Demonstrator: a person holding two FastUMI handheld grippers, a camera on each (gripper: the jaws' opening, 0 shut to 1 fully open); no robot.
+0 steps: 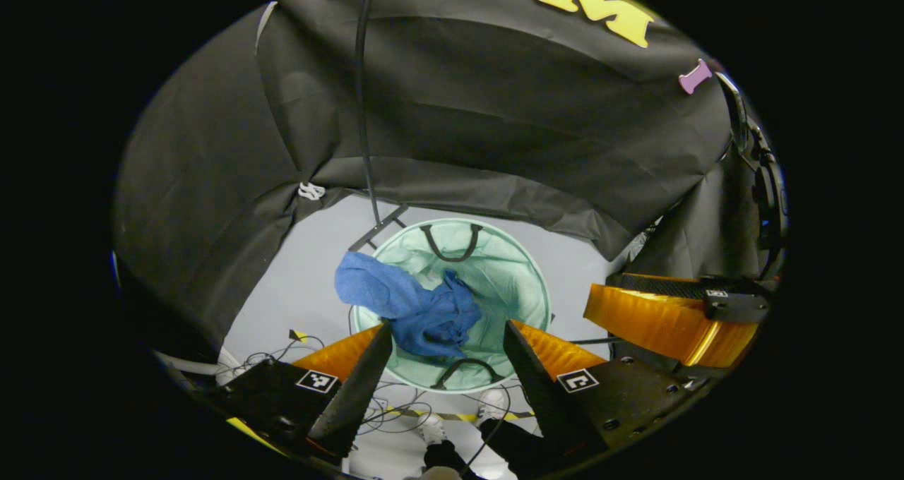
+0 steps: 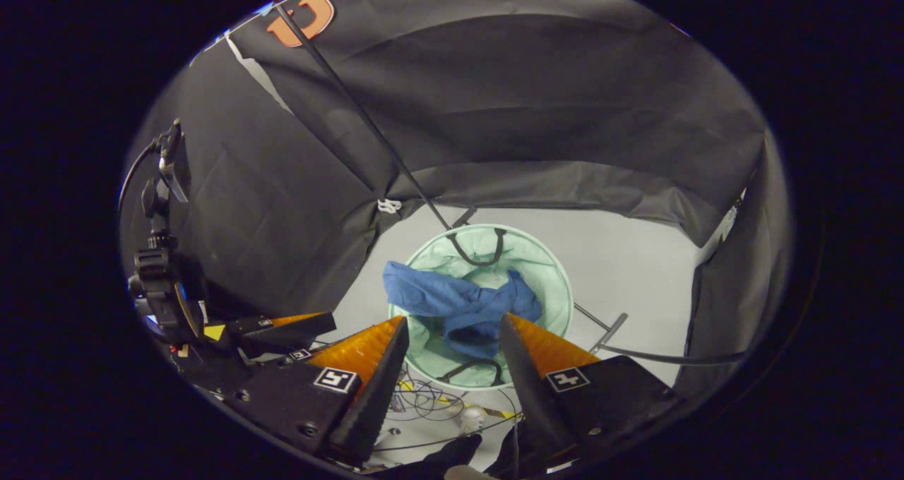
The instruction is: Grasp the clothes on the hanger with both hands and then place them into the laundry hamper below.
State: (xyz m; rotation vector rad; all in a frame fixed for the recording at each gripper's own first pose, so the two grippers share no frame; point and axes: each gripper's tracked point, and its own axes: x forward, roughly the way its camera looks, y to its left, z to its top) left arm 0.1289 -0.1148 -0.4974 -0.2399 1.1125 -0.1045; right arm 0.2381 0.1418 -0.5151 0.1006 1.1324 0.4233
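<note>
Both the left gripper (image 1: 446, 332) and the right gripper (image 2: 452, 325) hover with jaws apart and empty above the laundry hamper (image 1: 526, 282), the blue clothes (image 1: 409, 303) draped over its left rim

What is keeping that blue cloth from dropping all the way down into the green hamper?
Nothing separate blocks it. The blue garment lies mostly inside the green hamper, but one end hangs over the hamper's rim, so the rim itself holds it up. Both grippers are open, gripping nothing.
</note>
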